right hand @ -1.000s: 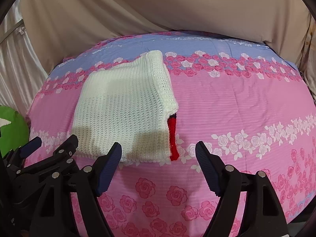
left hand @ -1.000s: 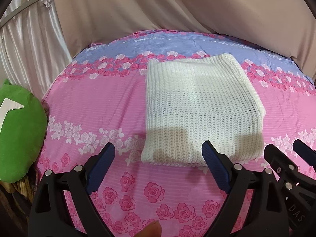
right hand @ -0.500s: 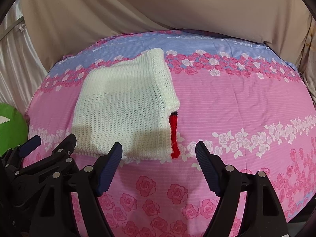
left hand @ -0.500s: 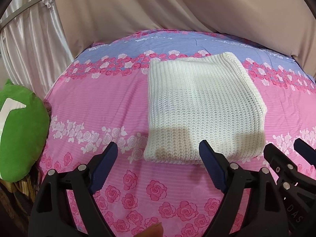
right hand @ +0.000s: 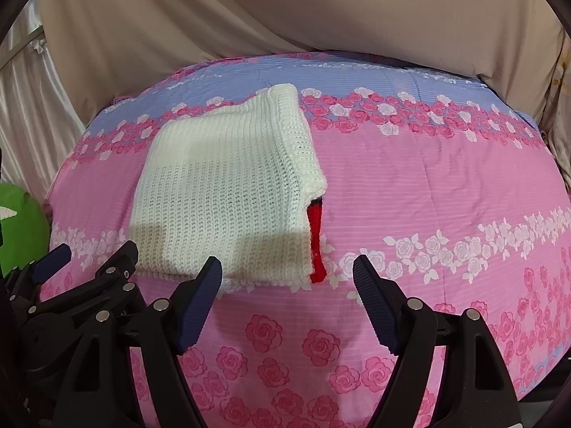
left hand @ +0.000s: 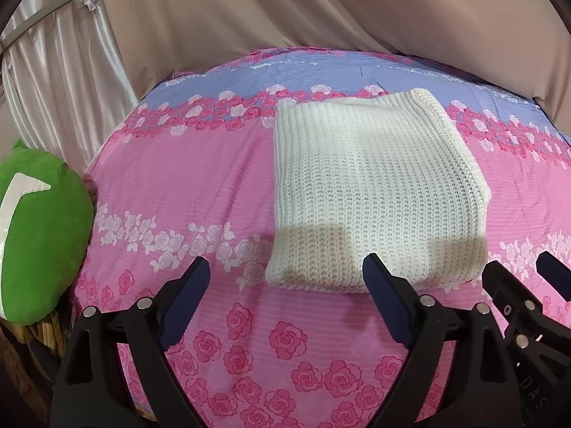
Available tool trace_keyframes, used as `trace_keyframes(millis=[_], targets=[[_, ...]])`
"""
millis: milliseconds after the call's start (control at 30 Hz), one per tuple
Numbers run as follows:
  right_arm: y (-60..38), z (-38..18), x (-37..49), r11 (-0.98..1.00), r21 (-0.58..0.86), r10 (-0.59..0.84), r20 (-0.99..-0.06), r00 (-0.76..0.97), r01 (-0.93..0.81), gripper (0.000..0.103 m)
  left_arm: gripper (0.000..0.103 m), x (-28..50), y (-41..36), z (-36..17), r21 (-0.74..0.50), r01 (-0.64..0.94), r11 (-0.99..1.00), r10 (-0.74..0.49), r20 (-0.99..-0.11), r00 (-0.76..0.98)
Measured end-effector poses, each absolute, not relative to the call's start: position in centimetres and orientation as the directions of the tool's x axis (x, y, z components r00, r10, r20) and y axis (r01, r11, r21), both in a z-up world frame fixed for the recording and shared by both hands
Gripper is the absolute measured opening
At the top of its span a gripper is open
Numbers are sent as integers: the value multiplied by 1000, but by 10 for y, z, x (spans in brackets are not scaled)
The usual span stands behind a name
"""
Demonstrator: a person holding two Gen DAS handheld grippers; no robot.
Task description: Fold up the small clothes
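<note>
Beige drape (left hand: 321,35): hangs behind the bed across the whole back of both views. A pale satin curtain (left hand: 53,82) fills the 10 o'clock corner of the left wrist view.

Bed (left hand: 178,185): covered in a pink sheet printed with roses, with a lilac band along its far edge. It carries the folded garment.

Green cushion (left hand: 39,249): lies at 9 o'clock in the left wrist view, off the bed's left edge, with a white patch on its face.

White knitted garment (left hand: 374,192): folded into a rough rectangle and lying flat on the bed. In the left wrist view it sits just right of centre, toward 1 o'clock; in the right wrist view it sits toward 10 o'clock. Its near edge is in shadow. A red strip (right hand: 317,239) with a dark end shows from under its right side, seen only in the right wrist view.

Left claw (left hand: 287,280): jaws wide and opening further, nothing between them. It hangs just short of the garment's near edge at 6 o'clock, apart from it.

Right claw (right hand: 287,276): jaws wide, holding nothing. It hangs above the bed near the garment's near right corner, with no contact visible.
</note>
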State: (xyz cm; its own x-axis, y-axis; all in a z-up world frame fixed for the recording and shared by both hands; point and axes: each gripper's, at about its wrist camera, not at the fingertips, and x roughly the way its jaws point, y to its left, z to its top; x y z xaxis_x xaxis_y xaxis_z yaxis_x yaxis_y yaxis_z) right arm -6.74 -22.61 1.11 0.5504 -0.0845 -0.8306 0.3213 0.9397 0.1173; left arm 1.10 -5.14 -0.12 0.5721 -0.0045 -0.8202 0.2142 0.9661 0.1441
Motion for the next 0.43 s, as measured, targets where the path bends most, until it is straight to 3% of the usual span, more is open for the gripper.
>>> trace_keyframes(millis=[433], targets=[[-229,10,-66,943,106,-88,-835,543,315,75,76,9,-59,-2,137,231,963,-19,-824,567]])
